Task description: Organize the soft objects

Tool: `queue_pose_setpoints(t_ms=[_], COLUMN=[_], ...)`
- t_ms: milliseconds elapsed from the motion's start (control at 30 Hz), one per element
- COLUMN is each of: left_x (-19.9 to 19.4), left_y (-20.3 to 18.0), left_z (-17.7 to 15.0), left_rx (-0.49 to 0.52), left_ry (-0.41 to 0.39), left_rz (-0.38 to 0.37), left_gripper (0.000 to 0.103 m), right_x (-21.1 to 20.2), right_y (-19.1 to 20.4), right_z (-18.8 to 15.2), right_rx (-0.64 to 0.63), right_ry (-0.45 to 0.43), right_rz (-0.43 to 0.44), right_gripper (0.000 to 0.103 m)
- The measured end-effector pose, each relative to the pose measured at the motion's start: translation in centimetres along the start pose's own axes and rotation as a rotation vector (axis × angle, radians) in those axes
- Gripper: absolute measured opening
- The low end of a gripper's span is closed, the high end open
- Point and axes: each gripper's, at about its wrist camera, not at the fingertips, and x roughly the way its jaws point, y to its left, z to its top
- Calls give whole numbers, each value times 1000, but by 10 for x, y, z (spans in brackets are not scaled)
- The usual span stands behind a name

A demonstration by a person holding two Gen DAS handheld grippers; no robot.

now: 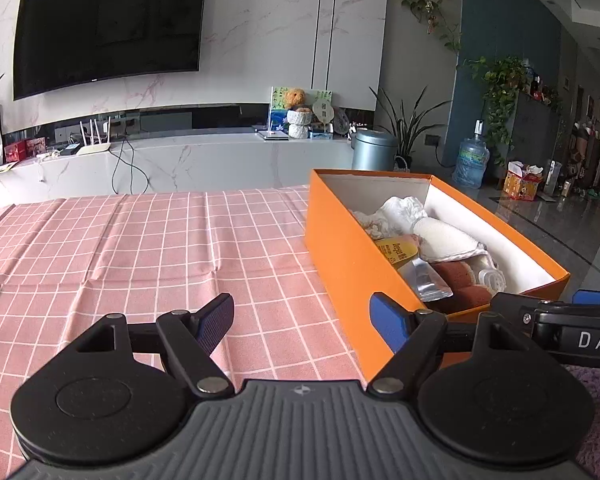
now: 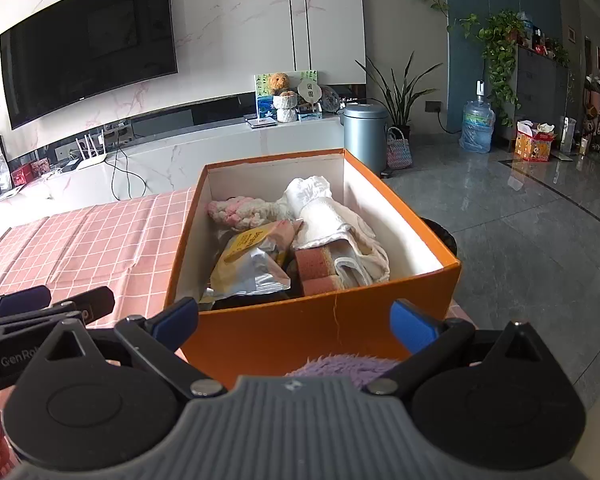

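An orange box [image 1: 352,264] [image 2: 312,328] stands on the pink checked tablecloth [image 1: 140,248]. Inside lie white towels [image 2: 328,220] [image 1: 440,240], a pink-white knitted piece [image 2: 236,212], a yellow and silver pouch [image 2: 248,264] [image 1: 416,268] and a brown sponge-like block [image 2: 320,268]. My left gripper [image 1: 302,320] is open and empty, low over the cloth beside the box's left wall. My right gripper [image 2: 294,320] is open in front of the box's near wall. A purple fluffy thing [image 2: 340,368] lies just under it, apart from the fingers.
The right gripper's body [image 1: 560,328] shows at the right in the left wrist view, and the left gripper's [image 2: 40,308] at the left in the right wrist view. A black bin [image 2: 440,236] stands behind the box. A TV and a marble cabinet [image 1: 220,156] are beyond the table.
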Motion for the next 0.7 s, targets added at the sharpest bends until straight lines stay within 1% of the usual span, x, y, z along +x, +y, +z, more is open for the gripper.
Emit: queue_pose_setpoints(t_ms=[267, 467, 700], left_x=[0, -2, -2], left_y=[2, 2, 2], left_z=[1, 2, 3], left_rx=[-11, -6, -7], left_ry=[18, 19, 38], left_rz=[-5, 2, 8], left_gripper=[91, 91, 91], right_x=[0, 1, 1], right_y=[2, 3, 3], right_z=[0, 0, 0], right_rx=[-7, -4, -3], right_ry=[2, 3, 2], right_rz=[-1, 1, 1], right_gripper=[100, 100, 100])
